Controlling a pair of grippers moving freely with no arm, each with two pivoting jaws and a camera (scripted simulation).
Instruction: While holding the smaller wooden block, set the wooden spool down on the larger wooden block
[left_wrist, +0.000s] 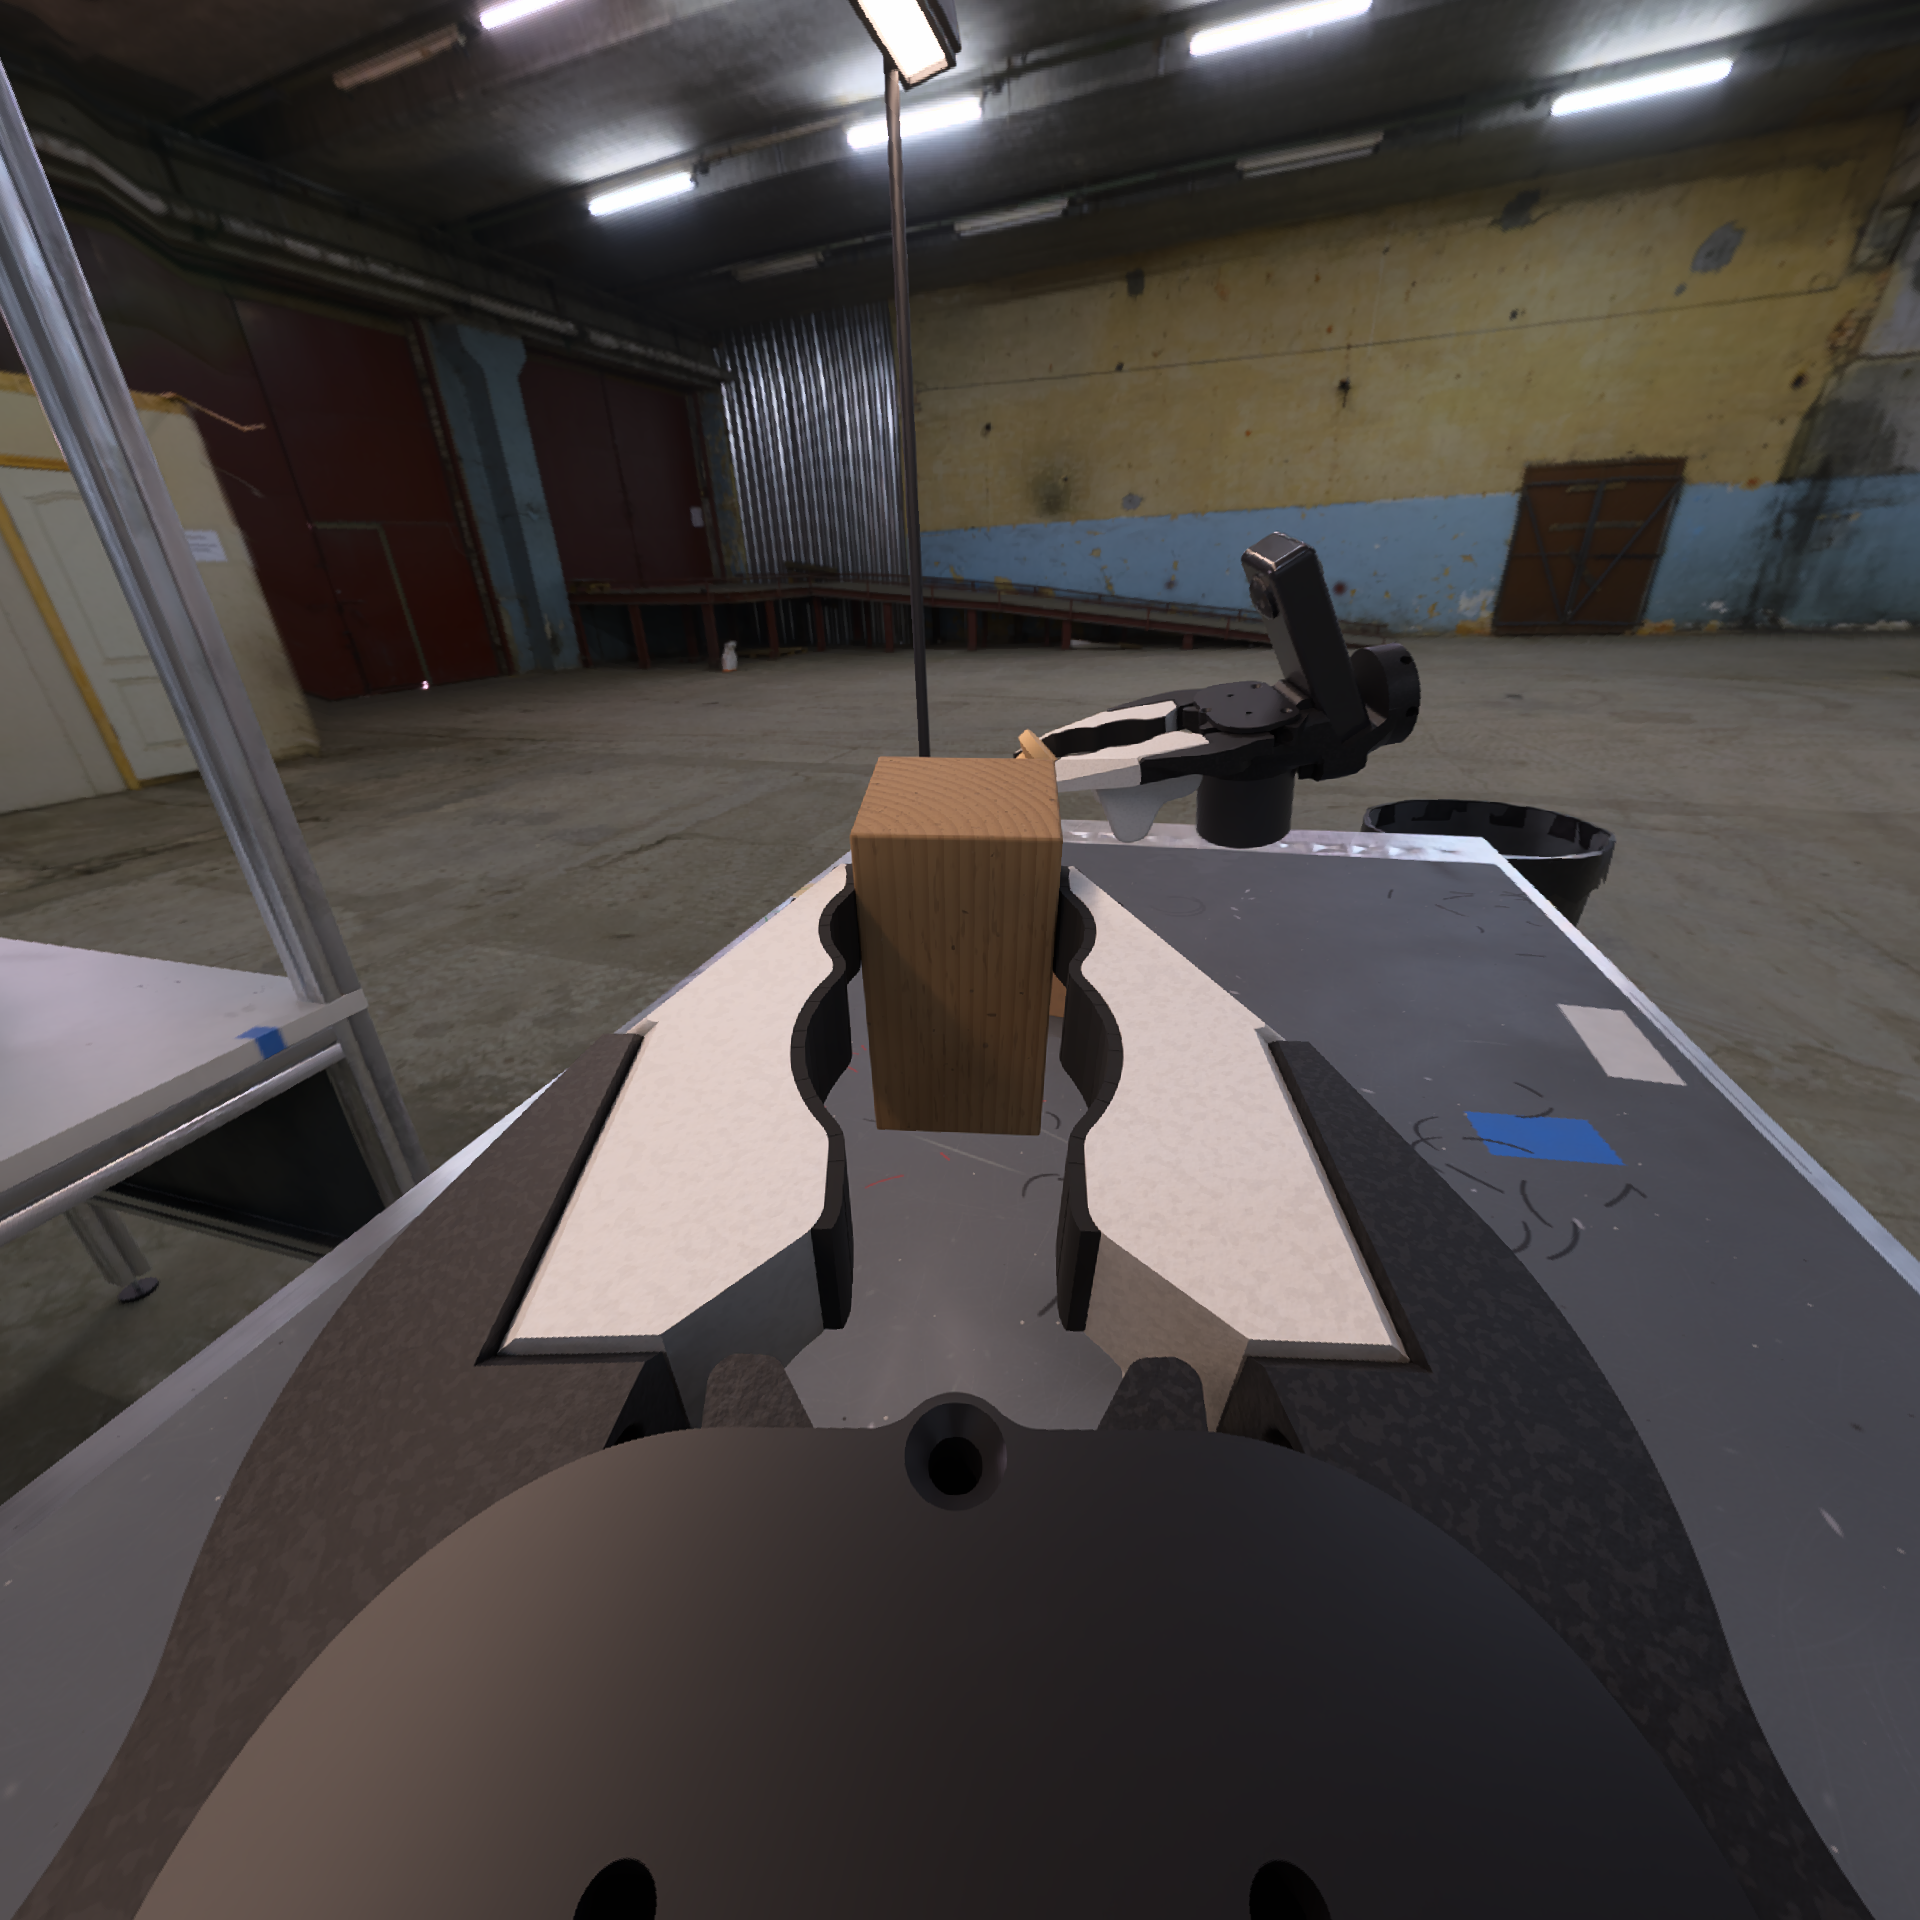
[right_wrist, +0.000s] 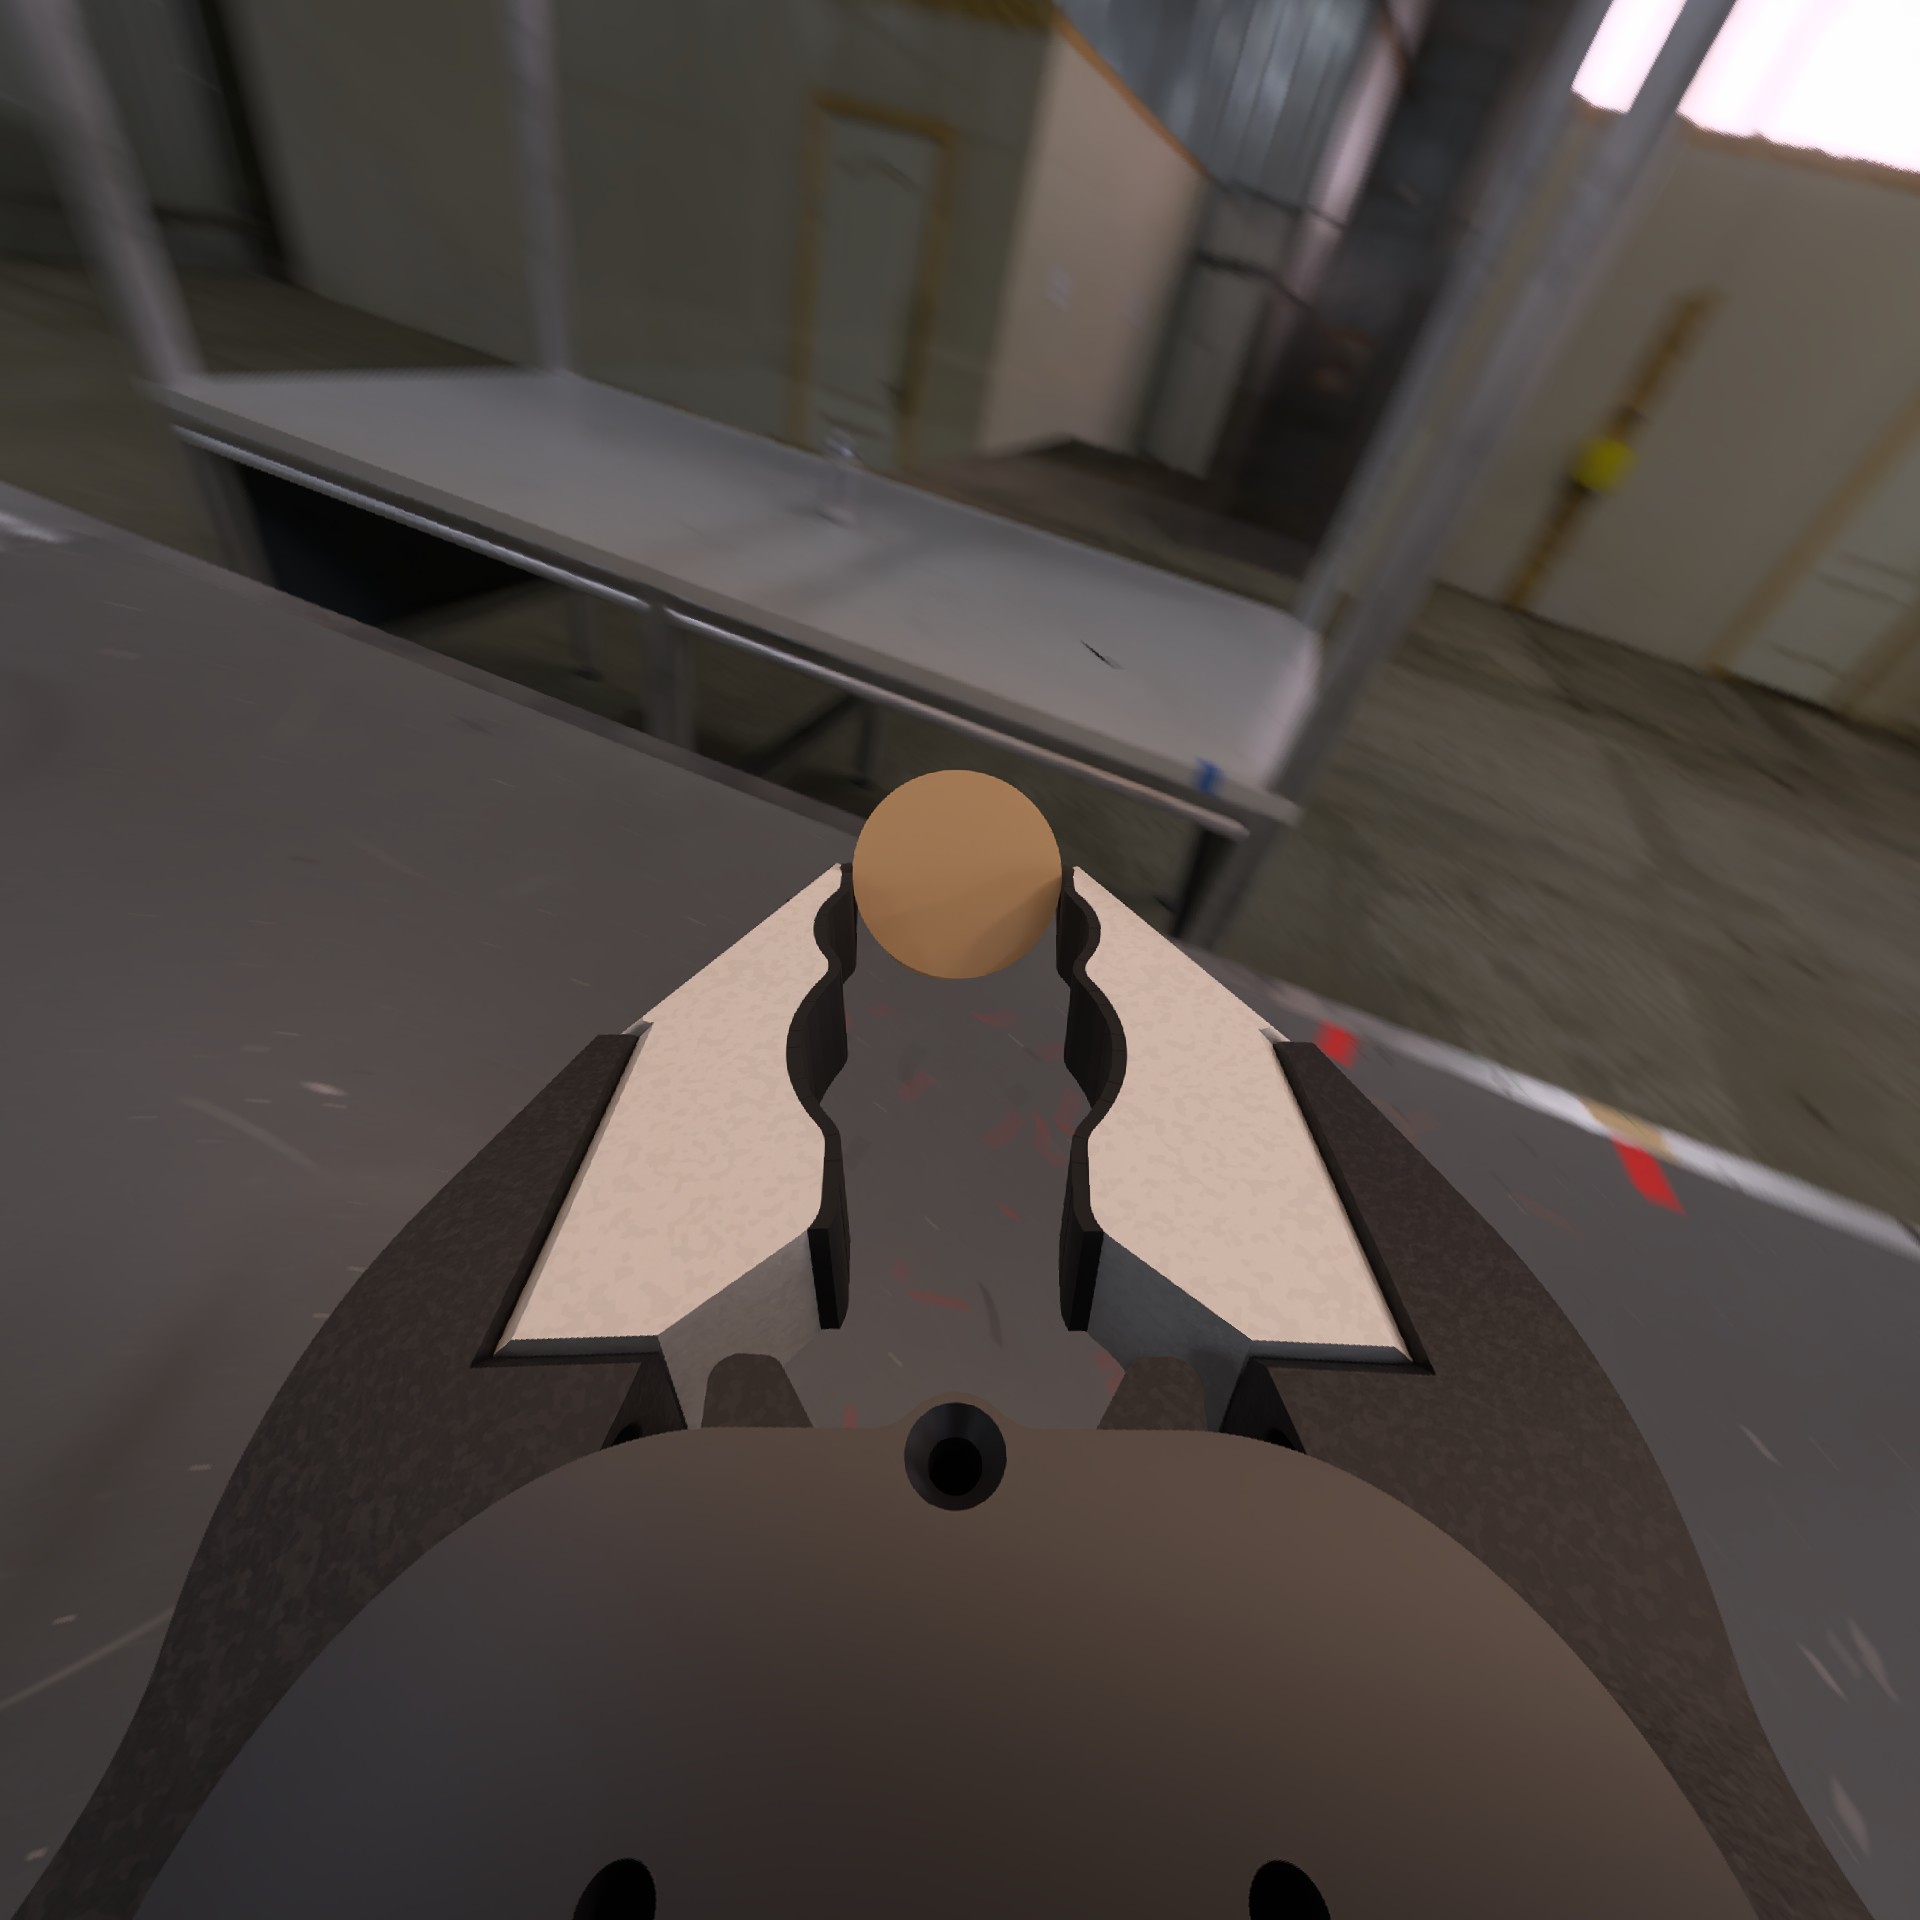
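Observation:
My left gripper (left_wrist: 958, 894) is shut on a tall light-wood block (left_wrist: 956, 966) and holds it upright above the grey table (left_wrist: 1558, 987). A thin sliver of tan wood (left_wrist: 1055, 1003) shows behind the block's right edge; the rest of it is hidden. My right gripper (left_wrist: 1047, 756) hovers over the table's far end, shut on a small tan piece (left_wrist: 1029, 744). In the right wrist view the right gripper (right_wrist: 956, 878) is shut on the wooden spool (right_wrist: 956, 873), seen as a tan disc at the fingertips, above the grey table (right_wrist: 312, 935).
A black bucket (left_wrist: 1496, 852) stands past the table's far right corner. Blue (left_wrist: 1543, 1138) and white (left_wrist: 1621, 1044) patches mark the tabletop. A thin lamp pole (left_wrist: 904, 416) rises behind the block. A metal-framed side table (left_wrist: 125, 1039) is on the left and also shows in the right wrist view (right_wrist: 831, 540).

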